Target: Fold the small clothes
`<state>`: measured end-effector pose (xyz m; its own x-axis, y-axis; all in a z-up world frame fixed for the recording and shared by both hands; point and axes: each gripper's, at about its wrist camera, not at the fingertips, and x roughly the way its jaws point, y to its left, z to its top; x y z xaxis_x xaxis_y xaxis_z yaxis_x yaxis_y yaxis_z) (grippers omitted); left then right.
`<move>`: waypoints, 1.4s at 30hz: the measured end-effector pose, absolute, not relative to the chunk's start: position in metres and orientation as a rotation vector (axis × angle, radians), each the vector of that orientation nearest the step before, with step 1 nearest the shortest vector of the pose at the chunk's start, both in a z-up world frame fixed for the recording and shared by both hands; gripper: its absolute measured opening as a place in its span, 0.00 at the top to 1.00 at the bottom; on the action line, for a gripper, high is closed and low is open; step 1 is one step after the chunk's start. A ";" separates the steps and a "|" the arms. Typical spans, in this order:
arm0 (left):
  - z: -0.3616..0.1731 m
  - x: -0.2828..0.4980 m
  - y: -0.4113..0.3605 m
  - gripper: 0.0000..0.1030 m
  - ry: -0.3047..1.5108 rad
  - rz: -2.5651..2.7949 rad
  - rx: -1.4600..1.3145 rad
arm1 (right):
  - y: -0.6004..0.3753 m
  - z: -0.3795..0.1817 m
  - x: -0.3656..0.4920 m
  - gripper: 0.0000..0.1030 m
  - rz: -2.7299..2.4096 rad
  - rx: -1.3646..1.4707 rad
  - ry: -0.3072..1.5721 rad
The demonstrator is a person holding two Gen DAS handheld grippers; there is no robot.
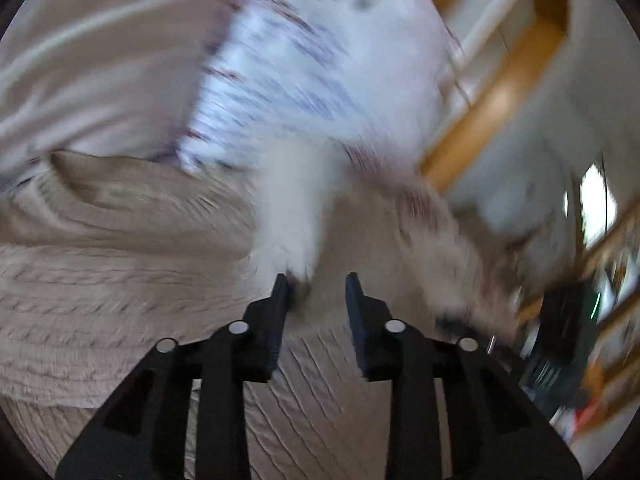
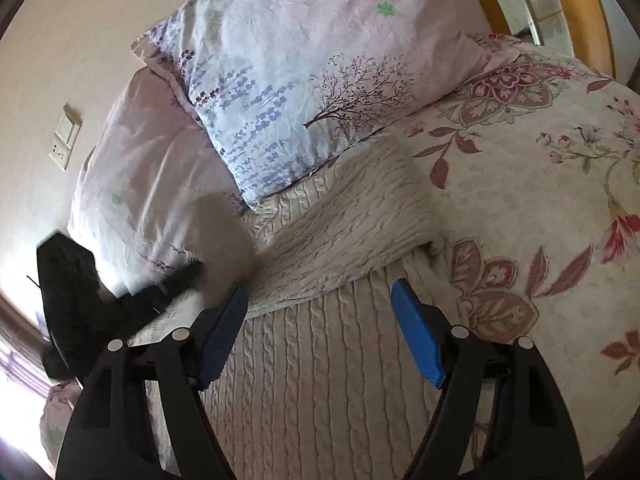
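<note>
A beige cable-knit sweater [image 2: 320,360] lies on the bed, its upper part folded over [image 2: 344,232]. My right gripper [image 2: 320,304] is open just above it, empty. The left wrist view is motion-blurred: my left gripper [image 1: 316,280] is open above the same sweater [image 1: 120,260], with a blurred pale strip of knit [image 1: 292,208] by its left finger. The left gripper also shows in the right wrist view [image 2: 176,280] at the sweater's left edge, next to a blurred beige flap [image 2: 224,236].
Two floral pillows [image 2: 304,80] lie beyond the sweater, one also in the left wrist view [image 1: 304,64]. A flowered bedspread [image 2: 540,184] spreads to the right. A wooden headboard [image 2: 592,12] stands behind. A wall socket [image 2: 64,140] is at left.
</note>
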<state>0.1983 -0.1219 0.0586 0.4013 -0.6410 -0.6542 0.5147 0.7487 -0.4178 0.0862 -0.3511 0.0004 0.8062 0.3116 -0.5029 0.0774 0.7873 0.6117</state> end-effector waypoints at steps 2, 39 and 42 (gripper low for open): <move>0.057 0.187 -0.116 0.61 0.884 -0.753 -0.126 | -0.354 0.003 0.092 0.27 0.164 0.675 0.652; 0.011 0.093 0.122 0.47 0.897 -0.144 -0.110 | -0.319 -0.007 0.199 0.99 -0.048 0.309 0.793; 0.012 0.089 0.125 0.47 0.895 -0.164 -0.145 | -0.329 0.000 0.183 0.97 0.010 0.382 0.781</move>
<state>0.0890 0.1250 0.0116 0.6146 -0.2020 -0.7626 0.0815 0.9777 -0.1933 0.1834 -0.3292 0.0001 0.7136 0.1489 -0.6846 0.1313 0.9314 0.3395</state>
